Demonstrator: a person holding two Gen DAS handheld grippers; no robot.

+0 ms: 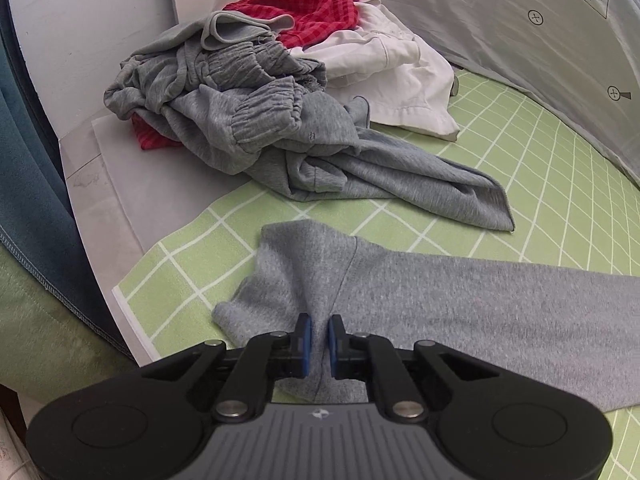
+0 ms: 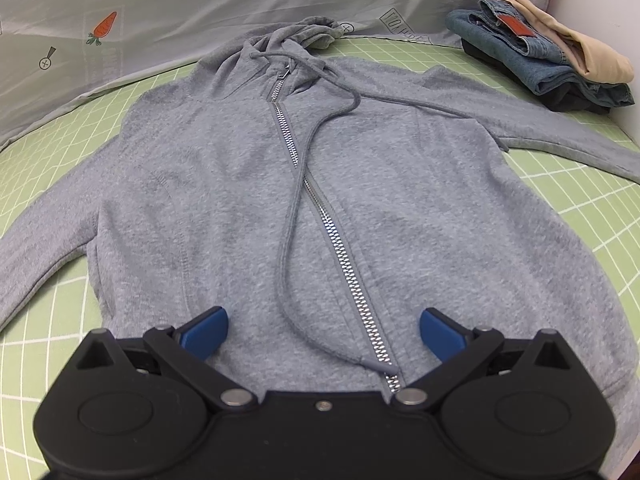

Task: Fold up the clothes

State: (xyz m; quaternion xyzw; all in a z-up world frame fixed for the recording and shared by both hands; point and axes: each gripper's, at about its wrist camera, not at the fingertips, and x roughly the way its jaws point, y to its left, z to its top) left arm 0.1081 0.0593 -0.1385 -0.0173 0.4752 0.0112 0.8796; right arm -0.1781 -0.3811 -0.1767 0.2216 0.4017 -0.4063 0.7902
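A grey zip hoodie [image 2: 320, 184] lies spread flat, front up, on the green grid mat [image 2: 580, 192], hood at the far end and zipper running toward me. My right gripper [image 2: 323, 330] hovers open over its lower hem, blue pads [image 2: 208, 334] wide apart, nothing between them. In the left wrist view, the hoodie's sleeve [image 1: 460, 304] stretches off to the right. My left gripper [image 1: 319, 338] is shut on the sleeve's cuff end, a fold of grey fabric pinched between its blue pads [image 1: 306, 340].
A heap of unfolded clothes [image 1: 248, 112], grey, red and white, sits beyond the left gripper. Folded jeans and a beige garment [image 2: 548, 56] are stacked at the far right. A pale plastic sheet [image 2: 200, 12] backs the mat. Dark teal fabric [image 1: 28, 184] hangs at the left edge.
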